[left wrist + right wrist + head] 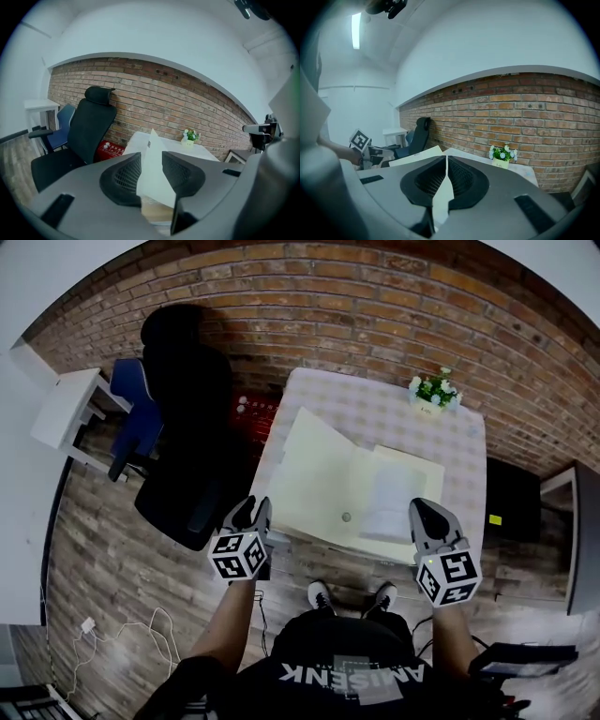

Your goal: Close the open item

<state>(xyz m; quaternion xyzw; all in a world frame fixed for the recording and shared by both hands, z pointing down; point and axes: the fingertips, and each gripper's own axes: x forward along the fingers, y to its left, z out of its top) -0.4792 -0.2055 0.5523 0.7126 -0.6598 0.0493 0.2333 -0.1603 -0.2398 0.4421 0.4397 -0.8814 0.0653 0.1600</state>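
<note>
The folder (pixel 319 474) is steadied, its edge clamped by the right hand-held gripper (pixel 427 514); its cover is straddled by the left hand-held gripper (pixel 247 512), jaws apart, likely for closing.

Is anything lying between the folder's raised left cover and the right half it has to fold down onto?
Nothing loose lies on the right half of the folder; only a white sheet lies flat inside. The flower pot stands clear at the far corner of the table. The right gripper, shut on the near right edge, may meet the closing cover.

Open cream folder (pixel 323 479) on checkered table (pixel 375 409)
</note>
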